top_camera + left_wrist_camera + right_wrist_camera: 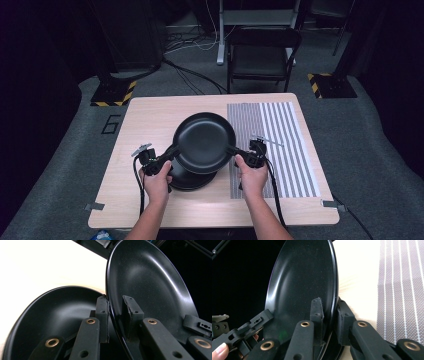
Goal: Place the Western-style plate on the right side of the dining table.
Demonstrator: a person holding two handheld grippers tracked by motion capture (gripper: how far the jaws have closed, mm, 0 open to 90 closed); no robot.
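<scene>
High view: you hold the upper black plate (204, 142) lifted at frame centre, above a second black plate (192, 178) that lies on the table (150, 120), left of the striped mat (280, 145). Left tool (165, 159) pinches the rim at the plate's left edge, right tool (239, 153) at its right edge, opposite each other; both are closed narrow on that rim. Judgement: rigid, glossy, likely ceramic or melamine, so no give, slippery under the pads, and it could chip if dropped onto the plate below. Moderate weight; keep both rim grips level and deep past the lip. Left gripper view: upper black plate (150, 290) stands edge-on between the pads (102, 312), with the second black plate (55, 315) low at frame left, detail the high view hides beneath the lifted one. Right gripper view: the rim of the upper black plate (304, 290) sits seated between the pads (317, 312), mat stripes at frame right, and the other tool at lower left with a fingertip.
</scene>
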